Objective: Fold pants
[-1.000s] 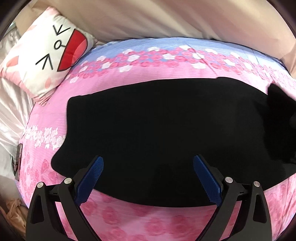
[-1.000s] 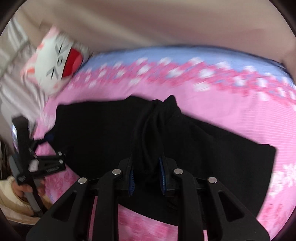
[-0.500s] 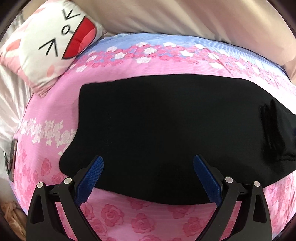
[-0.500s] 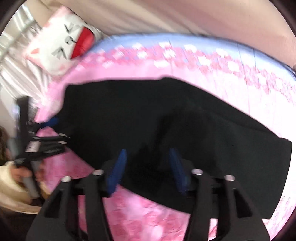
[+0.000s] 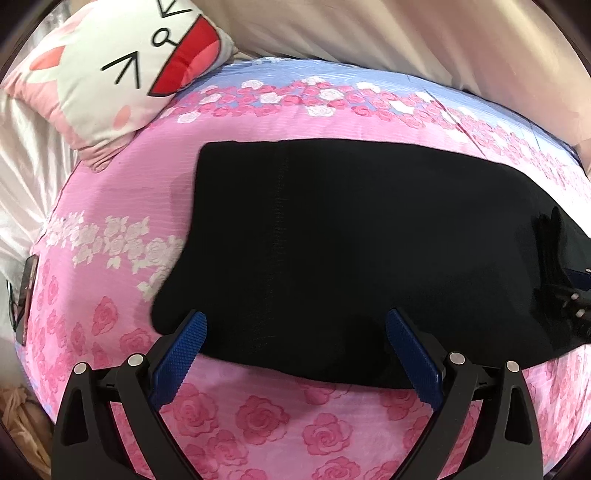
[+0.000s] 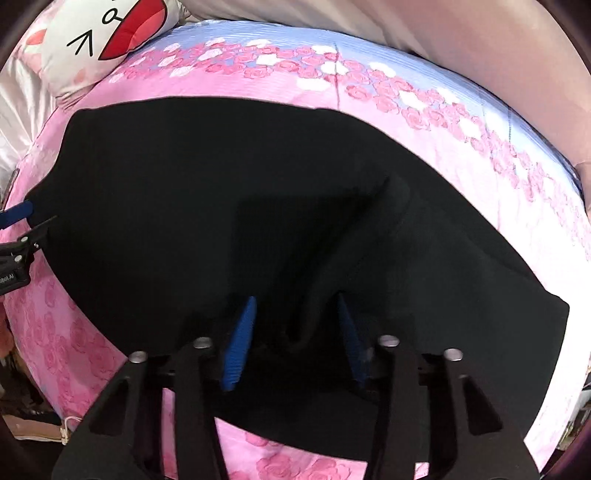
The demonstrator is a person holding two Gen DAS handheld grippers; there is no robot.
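Note:
The black pants lie spread flat across a pink rose-print bed sheet. My left gripper is open wide just above their near left edge, with nothing between its blue pads. My right gripper hangs low over the pants near their right part. Its jaws are closing, with a low ridge of black cloth between the pads, which do not press on it. The right gripper also shows at the right edge of the left wrist view, and the left gripper at the left edge of the right wrist view.
A white cartoon-face pillow lies at the bed's far left corner. Pale satin cloth hangs along the left side. A beige curtain runs behind the bed. A dark flat object sits at the sheet's left edge.
The right gripper let go of the bunched cloth it was holding up, and the cloth dropped flat onto the bed. That gripper came lower and its jaws narrowed again. The left gripper shifted sideways, still open.

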